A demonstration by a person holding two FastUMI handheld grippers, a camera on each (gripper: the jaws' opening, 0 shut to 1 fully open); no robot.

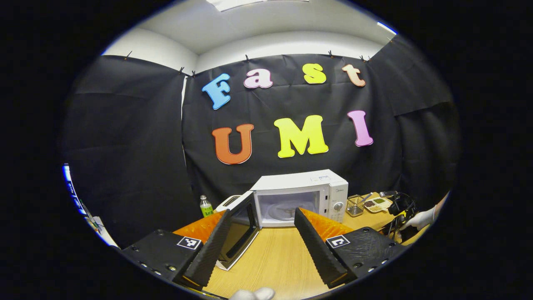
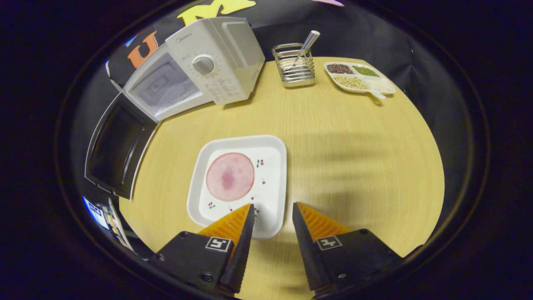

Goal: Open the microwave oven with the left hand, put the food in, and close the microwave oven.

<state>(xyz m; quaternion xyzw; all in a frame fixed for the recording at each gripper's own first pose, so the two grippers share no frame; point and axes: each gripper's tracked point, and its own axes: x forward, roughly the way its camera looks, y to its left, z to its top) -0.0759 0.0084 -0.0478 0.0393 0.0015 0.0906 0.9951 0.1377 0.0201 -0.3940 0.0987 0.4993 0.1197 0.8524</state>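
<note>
The white microwave oven (image 1: 300, 193) stands at the back of the wooden table (image 1: 275, 258), its dark-glass door (image 1: 239, 231) swung wide open to the left. My left gripper (image 1: 262, 214) hangs open in front of the cavity, holding nothing. In the right gripper view the microwave oven (image 2: 200, 66) is at the upper left with its door (image 2: 118, 143) hanging open. A white square plate (image 2: 272, 183) carrying a round pink slice of food (image 2: 230, 176) lies mid-table. My right gripper (image 2: 272, 212) is open, its fingertips over the plate's near right edge.
A wire utensil holder (image 2: 295, 64) and a divided tray of beans (image 2: 358, 77) stand at the table's back right. A green bottle (image 1: 205, 206) stands left of the microwave. A gloved hand (image 1: 420, 218) is at the right edge of the left gripper view.
</note>
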